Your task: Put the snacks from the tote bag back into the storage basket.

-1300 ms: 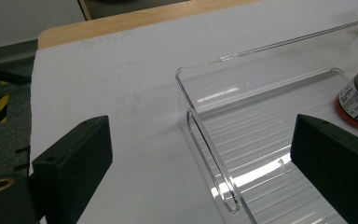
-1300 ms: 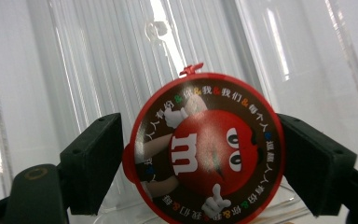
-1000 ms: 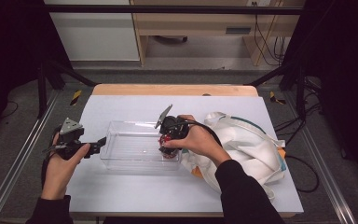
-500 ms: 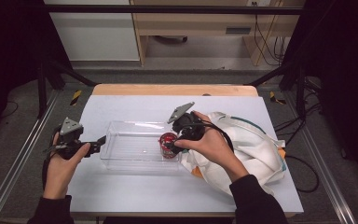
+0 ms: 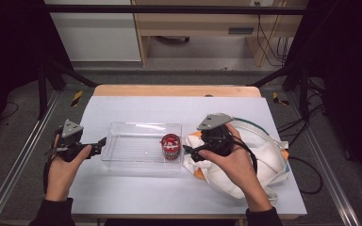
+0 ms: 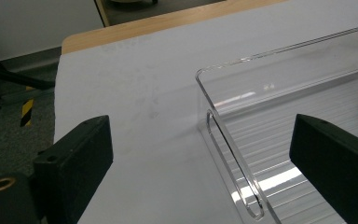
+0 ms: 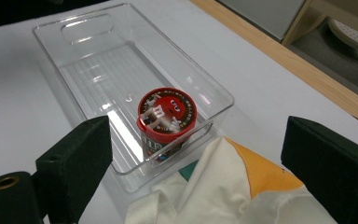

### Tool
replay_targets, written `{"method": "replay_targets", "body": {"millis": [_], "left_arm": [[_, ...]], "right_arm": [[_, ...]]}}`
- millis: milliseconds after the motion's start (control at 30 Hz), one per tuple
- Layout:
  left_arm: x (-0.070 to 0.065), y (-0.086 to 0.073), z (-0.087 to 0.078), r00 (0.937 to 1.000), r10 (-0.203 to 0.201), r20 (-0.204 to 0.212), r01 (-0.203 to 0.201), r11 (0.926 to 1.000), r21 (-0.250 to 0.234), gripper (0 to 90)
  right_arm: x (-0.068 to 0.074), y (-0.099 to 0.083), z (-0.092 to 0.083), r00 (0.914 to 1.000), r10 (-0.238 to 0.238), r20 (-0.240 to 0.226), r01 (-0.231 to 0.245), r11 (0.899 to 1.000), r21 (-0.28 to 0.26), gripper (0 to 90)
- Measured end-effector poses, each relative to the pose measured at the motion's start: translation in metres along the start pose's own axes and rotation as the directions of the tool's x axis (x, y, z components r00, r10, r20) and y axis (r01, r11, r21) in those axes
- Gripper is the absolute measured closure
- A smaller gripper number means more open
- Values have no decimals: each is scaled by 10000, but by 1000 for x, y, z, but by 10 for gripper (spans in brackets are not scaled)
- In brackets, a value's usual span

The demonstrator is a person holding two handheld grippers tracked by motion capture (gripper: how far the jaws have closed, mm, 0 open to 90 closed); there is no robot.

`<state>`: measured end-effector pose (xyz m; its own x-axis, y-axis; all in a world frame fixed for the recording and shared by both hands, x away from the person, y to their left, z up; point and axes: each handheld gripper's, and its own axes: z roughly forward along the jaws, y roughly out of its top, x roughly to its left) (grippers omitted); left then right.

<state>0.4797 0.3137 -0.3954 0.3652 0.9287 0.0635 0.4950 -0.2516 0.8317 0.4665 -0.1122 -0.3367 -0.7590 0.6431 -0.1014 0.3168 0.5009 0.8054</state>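
A clear plastic bin (image 5: 141, 124) lies across the middle of the white table. A red-lidded candy cup (image 5: 170, 146) stands upright inside its right end. My right gripper (image 5: 189, 152) is open, just outside the bin's right wall and above the edge of a cloth bag (image 5: 264, 162). In the right gripper view the cup (image 7: 167, 116) sits beyond my open gripper (image 7: 198, 154), apart from both jaws. My left gripper (image 5: 99, 143) is open at the bin's left end. In the left gripper view the bin's handle slot (image 6: 233, 163) lies between the spread jaws, untouched.
The white bag with orange and teal patches (image 7: 223, 191) lies crumpled on the table's right side, touching the bin's right end. A wooden strip (image 5: 174, 90) edges the far side of the table. Bare white tabletop (image 5: 151, 195) stretches along the front.
My right gripper has let go of the cup inside the bin and drawn back right, over the bag's edge. The left gripper has stayed put.
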Motion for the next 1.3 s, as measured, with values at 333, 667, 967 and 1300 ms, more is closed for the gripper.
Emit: {"method": "replay_targets", "body": {"millis": [333, 667, 967, 1300], "left_arm": [[2, 0, -1, 10000, -10, -23, 10, 10000, -47, 59], [4, 1, -3, 10000, -60, 18, 60, 9998, -198, 59], [6, 0, -3, 9999, -108, 24, 109, 9998, -176, 58], [9, -1, -4, 9999, -130, 5, 130, 9997, -199, 58]], "right_arm": [[-14, -18, -17, 9963, 600, 622, -591, 9981, -162, 89], [-34, -36, -32, 9753, 1352, 1748, -1294, 9906, -441, 87], [-47, -49, -49, 9555, 1760, 2365, -1677, 9843, -551, 88], [-59, -60, -66, 9394, 1985, 2795, -1863, 9800, -696, 89]]}}
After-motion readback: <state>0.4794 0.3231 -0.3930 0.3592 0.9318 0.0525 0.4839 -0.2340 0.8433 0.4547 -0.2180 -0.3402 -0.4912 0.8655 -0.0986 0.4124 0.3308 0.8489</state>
